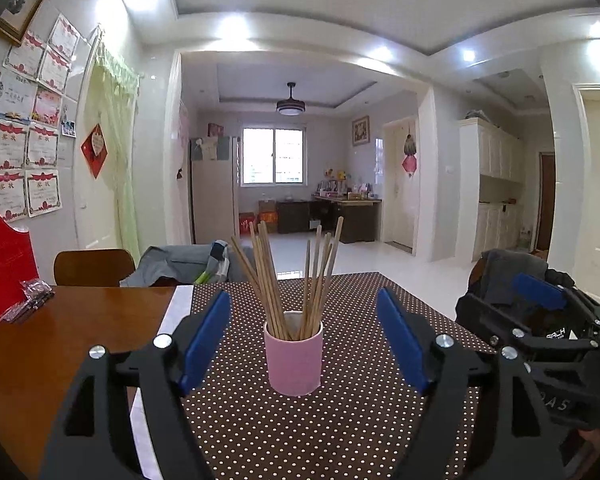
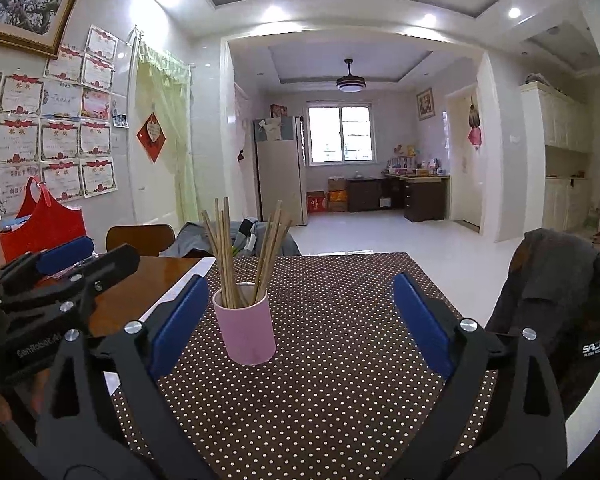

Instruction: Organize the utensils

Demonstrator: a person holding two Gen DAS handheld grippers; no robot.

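1. The pink cup (image 1: 293, 358) stands upright on the dotted brown cloth (image 1: 340, 420) that covers the desk (image 1: 60, 340), and serves as landmark
2. A bundle of wooden chopsticks (image 1: 288, 280) stands inside the cup, fanning outward above its rim
3. The left tongs (image 1: 304, 340) are spread wide, one blue pad on each side of the cup, apart from it, pinching nothing
4. The right tongs (image 2: 300, 324) are also spread wide and empty, the cup nearer their left pad
5. A red bag (image 2: 44, 224) sits well left of the cup; a dark jacket (image 2: 556, 300) hangs to its right
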